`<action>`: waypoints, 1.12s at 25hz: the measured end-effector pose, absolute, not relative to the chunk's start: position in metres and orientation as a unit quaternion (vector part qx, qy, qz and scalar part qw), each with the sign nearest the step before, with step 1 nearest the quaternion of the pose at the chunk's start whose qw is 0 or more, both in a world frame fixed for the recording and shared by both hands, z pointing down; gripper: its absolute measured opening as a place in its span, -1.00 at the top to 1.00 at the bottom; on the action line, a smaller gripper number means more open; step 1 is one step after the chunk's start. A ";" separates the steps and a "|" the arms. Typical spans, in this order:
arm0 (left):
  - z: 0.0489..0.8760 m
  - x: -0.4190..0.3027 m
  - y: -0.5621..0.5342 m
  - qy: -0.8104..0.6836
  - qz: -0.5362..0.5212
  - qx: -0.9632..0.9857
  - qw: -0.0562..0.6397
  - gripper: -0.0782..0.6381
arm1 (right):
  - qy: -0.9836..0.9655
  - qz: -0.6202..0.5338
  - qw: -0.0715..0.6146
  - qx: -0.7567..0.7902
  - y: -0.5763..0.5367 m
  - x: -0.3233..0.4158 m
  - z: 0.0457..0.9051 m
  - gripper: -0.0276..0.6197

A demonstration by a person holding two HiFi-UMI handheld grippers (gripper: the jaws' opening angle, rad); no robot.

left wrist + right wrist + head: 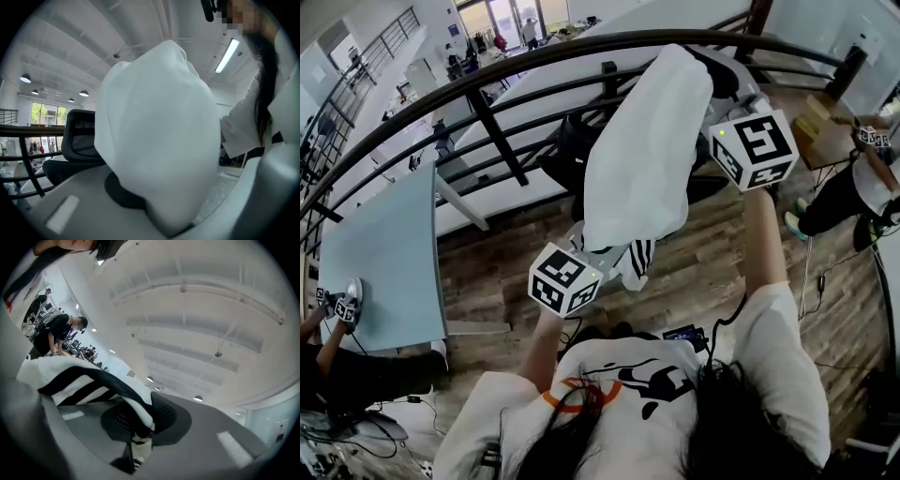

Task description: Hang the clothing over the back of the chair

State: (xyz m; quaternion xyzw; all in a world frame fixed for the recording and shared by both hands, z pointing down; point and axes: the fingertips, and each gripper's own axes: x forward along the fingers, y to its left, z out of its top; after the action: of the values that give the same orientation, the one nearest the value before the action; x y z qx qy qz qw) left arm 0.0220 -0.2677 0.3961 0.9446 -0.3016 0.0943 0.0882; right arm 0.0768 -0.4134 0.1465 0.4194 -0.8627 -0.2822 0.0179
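The left hand-held gripper (174,224), the nearer one to the person and the lower of the two, is closed tight on a plain white fold of the garment (642,159). The cloth bulges up out of its jaws and fills most of the left gripper view. The right hand-held gripper (140,430) is reached further out and held higher. Its jaws are nearly together and pinch a black-striped edge of the same garment.

The garment is thus carried in the air between the two. In the head view its long axis runs on a slant from the low left grip up to the high right grip, and a striped end hangs loose below.

The chair (567,150) lies beyond the cloth, ahead of both grips, and is partly hidden by it. In the left gripper view its dark mesh back shows to the left of the cloth. No contact between garment and chair can be made out. The right grip is judged the closer to the back, so the cloth would have to be carried forward and over it. The railing (487,122) stands beyond.
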 end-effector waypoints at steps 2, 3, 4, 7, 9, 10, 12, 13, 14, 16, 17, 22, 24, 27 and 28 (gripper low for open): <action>0.394 0.020 -0.269 -0.304 0.092 0.944 0.086 0.24 | -0.864 -0.284 0.031 0.415 -0.424 0.074 0.150 0.75; 0.392 0.020 -0.269 -0.304 0.092 0.944 0.085 0.24 | -0.865 -0.282 0.036 0.414 -0.430 0.073 0.152 0.75; 0.389 0.020 -0.270 -0.304 0.092 0.945 0.082 0.24 | -0.866 -0.278 0.040 0.414 -0.436 0.074 0.153 0.75; 0.378 0.021 -0.274 -0.302 0.092 0.946 0.074 0.24 | -0.868 -0.264 0.053 0.417 -0.460 0.079 0.160 0.74; 0.371 0.021 -0.275 -0.300 0.088 0.948 0.066 0.23 | -0.869 -0.253 0.061 0.420 -0.476 0.082 0.167 0.74; 0.367 0.022 -0.276 -0.299 0.087 0.948 0.061 0.23 | -0.871 -0.245 0.064 0.422 -0.484 0.084 0.172 0.74; 0.360 0.025 -0.277 -0.294 0.086 0.950 0.053 0.23 | -0.874 -0.228 0.073 0.424 -0.498 0.089 0.181 0.74; 0.357 0.026 -0.277 -0.290 0.086 0.952 0.049 0.23 | -0.875 -0.220 0.079 0.424 -0.504 0.092 0.187 0.74; 0.354 0.027 -0.277 -0.286 0.085 0.953 0.046 0.23 | -0.876 -0.213 0.087 0.425 -0.509 0.094 0.193 0.74; 0.348 0.029 -0.275 -0.276 0.083 0.957 0.039 0.22 | -0.876 -0.201 0.105 0.425 -0.517 0.099 0.205 0.74; 0.345 0.032 -0.271 -0.271 0.082 0.958 0.036 0.22 | -0.877 -0.195 0.115 0.425 -0.518 0.104 0.211 0.73; 0.338 0.068 -0.218 -0.241 0.084 0.967 0.023 0.22 | -0.877 -0.168 0.173 0.416 -0.481 0.148 0.251 0.73; 0.341 0.080 -0.200 -0.233 0.077 0.969 0.018 0.22 | -0.878 -0.171 0.203 0.399 -0.467 0.158 0.269 0.73; 0.346 0.085 -0.189 -0.216 0.067 0.974 0.017 0.22 | -0.882 -0.171 0.247 0.362 -0.459 0.160 0.292 0.73; 0.348 0.083 -0.192 -0.211 0.065 0.975 0.021 0.22 | -0.885 -0.165 0.259 0.349 -0.462 0.157 0.299 0.73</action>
State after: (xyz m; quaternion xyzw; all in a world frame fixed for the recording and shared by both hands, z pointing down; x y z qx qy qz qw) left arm 0.0827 -0.1919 0.3482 0.9750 -0.2111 0.0655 0.0212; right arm 0.1565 -0.4623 0.2993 0.3494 -0.8853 -0.1650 0.2587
